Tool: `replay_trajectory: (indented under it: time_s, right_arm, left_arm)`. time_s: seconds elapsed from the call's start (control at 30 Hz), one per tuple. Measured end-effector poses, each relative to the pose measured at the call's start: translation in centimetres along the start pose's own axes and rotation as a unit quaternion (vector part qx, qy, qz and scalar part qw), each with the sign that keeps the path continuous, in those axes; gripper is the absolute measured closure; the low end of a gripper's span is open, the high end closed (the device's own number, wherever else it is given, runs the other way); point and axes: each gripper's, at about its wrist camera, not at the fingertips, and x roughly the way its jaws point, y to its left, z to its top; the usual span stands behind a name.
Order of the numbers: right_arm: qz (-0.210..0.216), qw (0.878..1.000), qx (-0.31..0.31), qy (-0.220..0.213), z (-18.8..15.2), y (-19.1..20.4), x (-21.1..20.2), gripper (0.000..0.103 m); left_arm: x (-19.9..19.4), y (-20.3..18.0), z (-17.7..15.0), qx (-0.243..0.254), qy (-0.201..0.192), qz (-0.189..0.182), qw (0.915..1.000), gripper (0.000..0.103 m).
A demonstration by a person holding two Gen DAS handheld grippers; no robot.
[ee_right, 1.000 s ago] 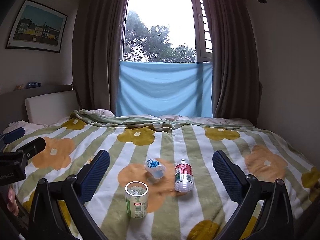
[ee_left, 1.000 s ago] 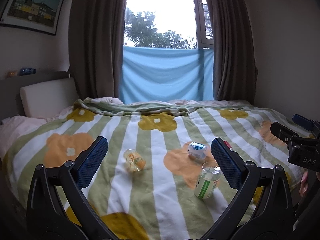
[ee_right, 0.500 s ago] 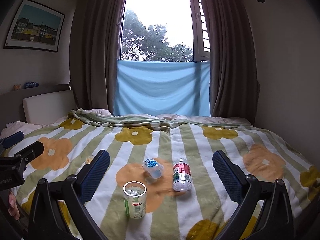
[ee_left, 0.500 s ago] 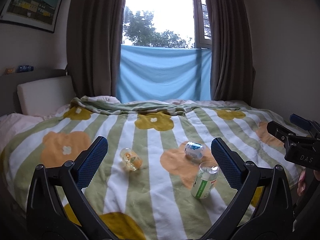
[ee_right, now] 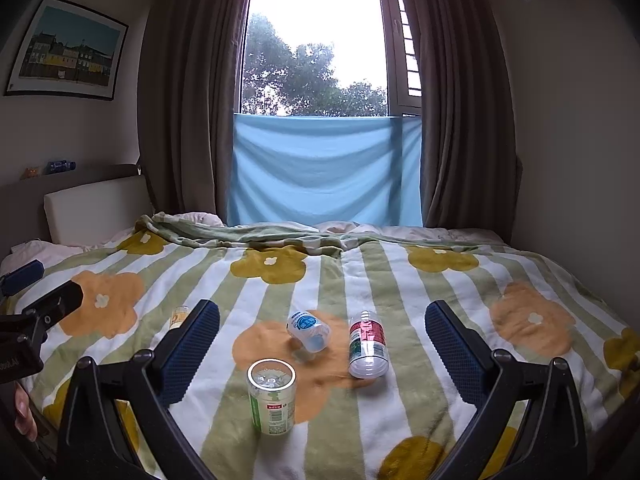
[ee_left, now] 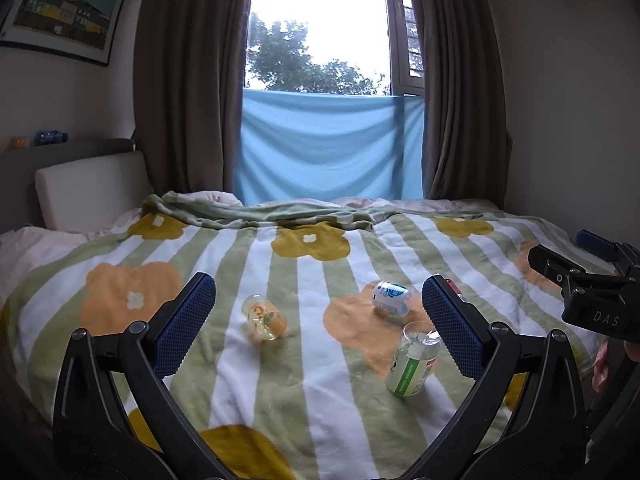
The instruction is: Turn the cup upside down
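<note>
Cup (ee_right: 272,396) upright, mouth facing up

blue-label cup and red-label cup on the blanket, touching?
Apart. The right wrist view shows a strip of blanket between the blue-label cup and the red-label cup.

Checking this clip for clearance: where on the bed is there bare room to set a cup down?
Bare blanket lies right of the red cup, and between the orange cup and the pillow. Crowded: green cup, blue cup and red cup cluster.
</note>
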Motion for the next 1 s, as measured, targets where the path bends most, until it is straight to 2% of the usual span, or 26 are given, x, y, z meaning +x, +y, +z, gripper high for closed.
replay_trajectory:
  time_s: [0.47, 0.63, 0.77, 1.0]
  right_arm:
    - [-0.003, 1.0, -0.001, 0.001, -0.3, 0.8, 0.7, 0.0]
    - [-0.001, 1.0, 0.006, 0.0, -0.2, 0.6, 0.8, 0.0]
    - [-0.004, 1.0, 0.004, -0.003, -0.1, 0.6, 0.8, 0.0]
    - [-0.001, 1.0, 0.006, -0.004, -0.2, 0.5, 0.8, 0.0]
  left_arm:
    - [0.5, 0.3, -0.2, 0.0, 0.003, 0.018, 0.9998, 0.0]
    - [0.2, 0.2, 0.0, 0.005, -0.007, 0.036, 0.9993, 0.0]
    - [-0.2, 0.2, 0.0, 0.003, -0.01, 0.029, 0.9995, 0.0]
    - [-0.9, 0.0, 0.2, 0.008, -0.037, 0.042, 0.9984, 0.0]
